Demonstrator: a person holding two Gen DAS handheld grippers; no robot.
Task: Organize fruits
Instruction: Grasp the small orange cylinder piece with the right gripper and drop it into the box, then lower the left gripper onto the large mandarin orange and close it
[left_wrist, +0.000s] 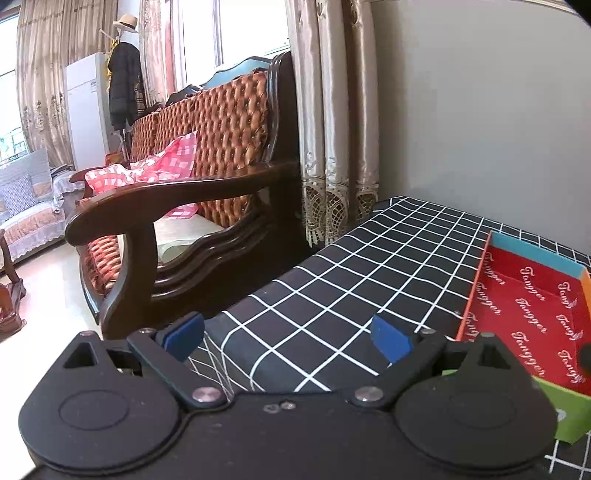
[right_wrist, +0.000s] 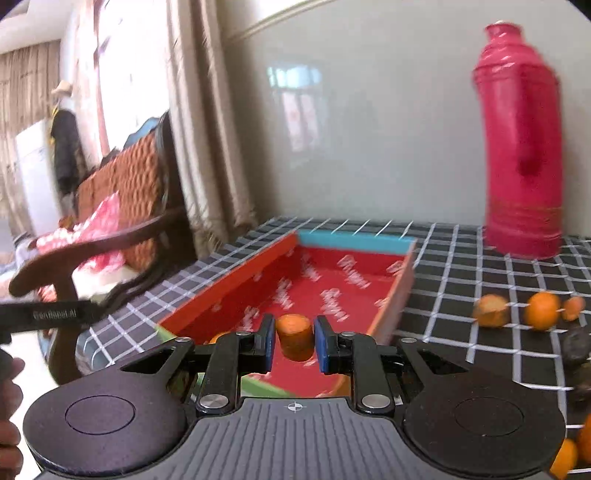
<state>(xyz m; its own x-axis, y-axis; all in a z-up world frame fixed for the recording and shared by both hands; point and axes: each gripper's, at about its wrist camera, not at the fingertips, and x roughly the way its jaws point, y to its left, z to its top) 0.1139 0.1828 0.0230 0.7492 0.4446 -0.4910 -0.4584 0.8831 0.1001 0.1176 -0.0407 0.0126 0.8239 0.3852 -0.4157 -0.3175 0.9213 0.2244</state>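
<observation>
My right gripper (right_wrist: 294, 338) is shut on an orange fruit (right_wrist: 294, 336) and holds it over the near end of the red tray (right_wrist: 325, 295). A second orange (right_wrist: 218, 336) peeks out in the tray, left of the fingers. Several more oranges (right_wrist: 542, 310) and a dark fruit (right_wrist: 576, 347) lie on the checked cloth at the right. My left gripper (left_wrist: 286, 338) is open and empty above the cloth, left of the tray (left_wrist: 532, 314). In the left wrist view the tray's visible floor is bare.
A tall red thermos (right_wrist: 521, 147) stands at the back right by the wall. A wooden sofa (left_wrist: 207, 206) stands off the table's left edge. The black checked tablecloth (left_wrist: 369, 266) covers the table. A curtain (left_wrist: 332, 129) hangs behind.
</observation>
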